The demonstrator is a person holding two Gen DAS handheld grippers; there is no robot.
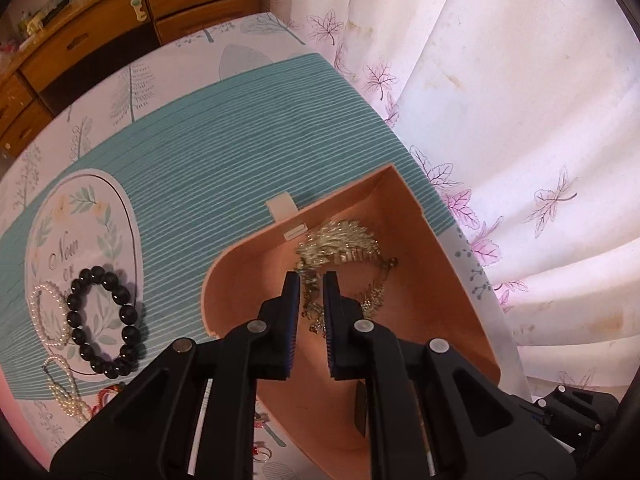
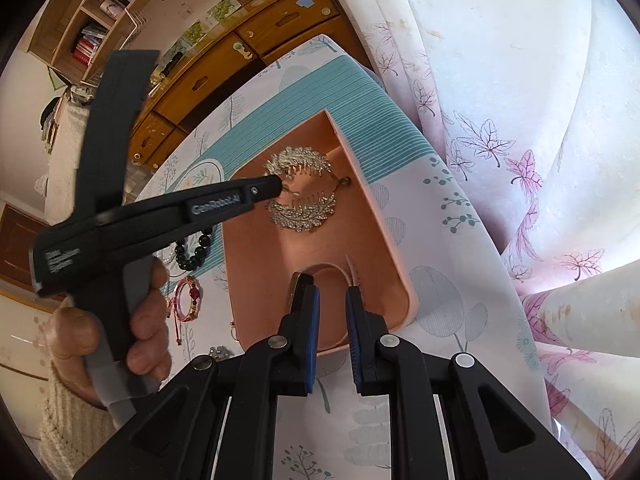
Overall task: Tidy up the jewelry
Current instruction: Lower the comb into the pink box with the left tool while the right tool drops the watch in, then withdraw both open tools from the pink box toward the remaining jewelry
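Observation:
A pink jewelry box (image 1: 448,280) lies open on the table, also in the right wrist view (image 2: 256,280). Inside lie glittery leaf-shaped hair combs (image 1: 344,240) (image 2: 304,188). My left gripper (image 1: 311,280) hovers inside the box over the combs, jaws narrowly apart with part of the jewelry between them; it also shows from the side in the right wrist view (image 2: 276,188). My right gripper (image 2: 331,288) is slightly open and empty at the box's near rim. A black bead bracelet (image 1: 104,320) and pearl strands (image 1: 48,312) lie on a round card left of the box.
A teal striped mat (image 1: 224,136) covers the table under the box. A floral curtain (image 1: 500,120) hangs along the right side. A wooden drawer unit (image 1: 88,36) stands behind. A red cord bracelet (image 2: 186,300) and small trinkets lie left of the box.

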